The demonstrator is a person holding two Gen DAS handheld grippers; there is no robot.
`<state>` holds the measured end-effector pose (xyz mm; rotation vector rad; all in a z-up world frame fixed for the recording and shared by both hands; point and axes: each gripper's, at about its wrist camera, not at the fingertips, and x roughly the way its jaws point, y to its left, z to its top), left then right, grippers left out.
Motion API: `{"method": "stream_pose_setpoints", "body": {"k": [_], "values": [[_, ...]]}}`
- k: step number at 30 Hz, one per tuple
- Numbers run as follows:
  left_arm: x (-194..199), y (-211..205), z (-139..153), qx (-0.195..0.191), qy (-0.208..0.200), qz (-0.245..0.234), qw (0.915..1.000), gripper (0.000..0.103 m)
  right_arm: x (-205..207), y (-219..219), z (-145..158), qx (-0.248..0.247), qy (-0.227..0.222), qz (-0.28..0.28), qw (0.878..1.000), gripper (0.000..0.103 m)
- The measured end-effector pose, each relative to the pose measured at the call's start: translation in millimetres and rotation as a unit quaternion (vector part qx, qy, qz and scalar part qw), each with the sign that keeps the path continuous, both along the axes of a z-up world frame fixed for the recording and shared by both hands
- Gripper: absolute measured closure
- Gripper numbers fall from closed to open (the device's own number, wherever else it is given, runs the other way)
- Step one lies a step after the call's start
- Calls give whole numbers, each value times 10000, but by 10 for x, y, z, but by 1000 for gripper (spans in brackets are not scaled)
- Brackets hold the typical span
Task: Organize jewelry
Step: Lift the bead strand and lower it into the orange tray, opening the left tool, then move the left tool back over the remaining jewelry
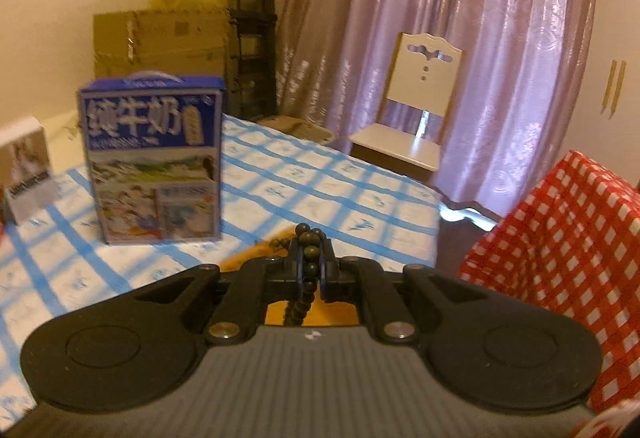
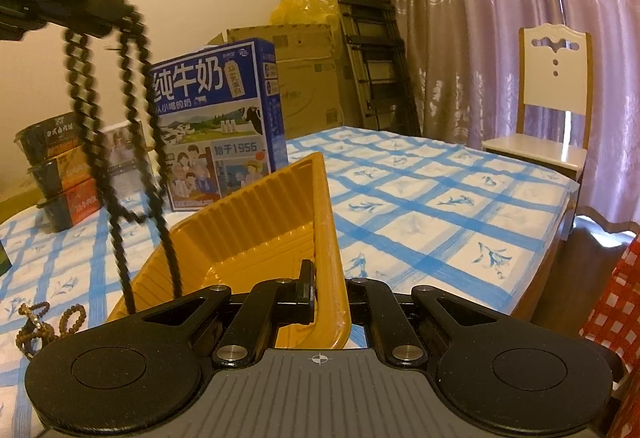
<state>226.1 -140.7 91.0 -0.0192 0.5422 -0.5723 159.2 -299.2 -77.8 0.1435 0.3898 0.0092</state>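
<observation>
My left gripper [image 1: 311,258] is shut on a dark bead necklace [image 1: 310,252]; the beads run up between its fingers. In the right wrist view that left gripper [image 2: 116,20] is at the upper left, and the dark bead necklace [image 2: 132,142] hangs from it in long loops, the lower ends dropping into the yellow tray [image 2: 248,222]. My right gripper [image 2: 326,290] is shut on the tray's near right rim. A brown bead bracelet [image 2: 48,322] lies on the blue checked tablecloth [image 2: 420,206] left of the tray.
A blue milk carton box [image 2: 224,122] stands behind the tray, with stacked dark bowls [image 2: 60,178] and a small white box [image 1: 26,174] to its left. A white chair [image 2: 548,102], pink curtains, cardboard boxes and a folded ladder [image 2: 368,38] stand beyond. Red checked cloth [image 1: 560,258] hangs at right.
</observation>
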Motion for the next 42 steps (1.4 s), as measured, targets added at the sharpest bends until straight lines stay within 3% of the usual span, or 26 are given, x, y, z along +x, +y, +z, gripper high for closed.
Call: {"method": "stream_pose_setpoints", "body": {"k": [7, 15, 21, 27, 30, 36, 42], "values": [[59, -157, -401, -241, 624, 57, 9977, 96, -5, -11, -4, 40, 5, -8, 10000, 97], [158, -164, -1020, -471, 1473, 293, 9875, 97, -2, -24, -22, 83, 28, -32, 10000, 97], [157, -121, -1236, -595, 1715, 445, 9824, 86, -7, -28, -36, 103, 53, -45, 9999, 97], [-4, -43, -1259, -683, 1562, 795, 9821, 74, -25, -34, -47, 121, 68, -66, 9999, 97], [-169, 43, -1250, -701, 1439, 941, 9826, 73, -31, -40, -53, 107, 77, -59, 9999, 97], [-548, 372, -1251, -209, 991, 1255, 9869, 69, -48, -38, -54, 107, 113, -65, 9999, 97], [-808, 926, -1388, 156, 1062, 1886, 9762, 69, -52, -29, -49, 59, 98, -63, 9999, 97]]}}
